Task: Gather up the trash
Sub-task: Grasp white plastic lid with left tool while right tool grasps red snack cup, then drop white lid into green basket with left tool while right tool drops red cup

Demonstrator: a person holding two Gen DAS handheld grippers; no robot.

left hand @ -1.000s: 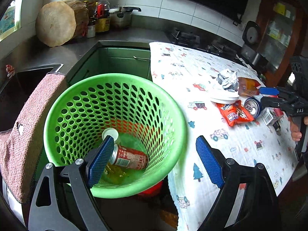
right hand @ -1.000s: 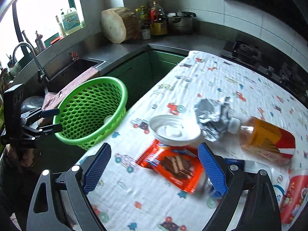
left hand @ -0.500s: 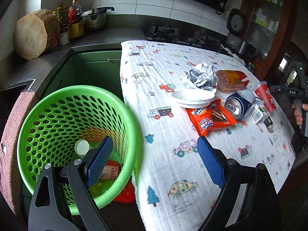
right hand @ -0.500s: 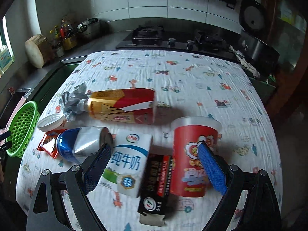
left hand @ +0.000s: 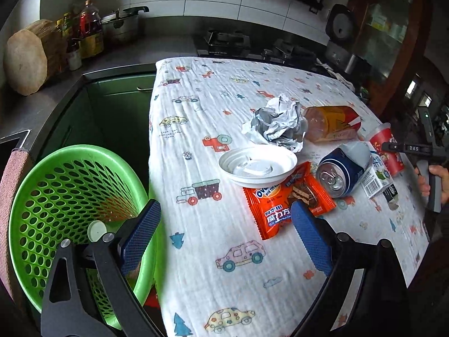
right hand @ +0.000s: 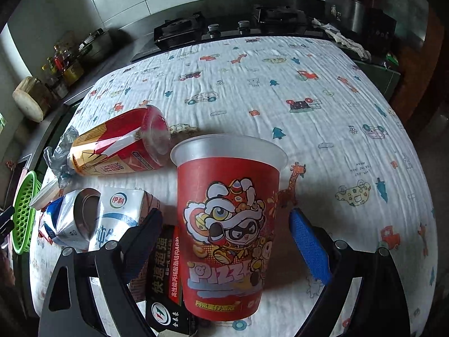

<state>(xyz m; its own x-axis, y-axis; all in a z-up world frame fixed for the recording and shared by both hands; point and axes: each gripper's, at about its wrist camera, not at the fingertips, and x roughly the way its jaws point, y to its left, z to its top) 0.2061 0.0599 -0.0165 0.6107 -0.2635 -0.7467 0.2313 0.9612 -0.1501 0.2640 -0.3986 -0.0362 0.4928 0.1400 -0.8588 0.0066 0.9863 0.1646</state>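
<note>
My right gripper [right hand: 226, 241] is open, its jaws on either side of an upright red pizza cup [right hand: 227, 224] without touching it. Beside the cup lie a black box [right hand: 164, 280], a milk carton [right hand: 118, 219], a crushed blue can [right hand: 70, 221] and a red-yellow bottle [right hand: 118, 143]. My left gripper [left hand: 224, 236] is open and empty over the table's left edge, between the green basket [left hand: 56, 196] and an orange snack wrapper [left hand: 280, 205]. A white lid [left hand: 258, 165], crumpled foil [left hand: 277, 123] and the can [left hand: 342, 168] lie beyond it.
The table carries a cartoon-print cloth [left hand: 202, 106]. The basket holds a small white cap [left hand: 96, 230] and stands against a pink towel [left hand: 8, 185]. A stove [right hand: 224, 25], a wooden block [left hand: 28, 56] and bottles [left hand: 87, 33] are on the counter behind.
The left gripper swung right from above the basket toward the table. The right gripper moved right and closed in on the red cup, which now stands between its open jaws.
</note>
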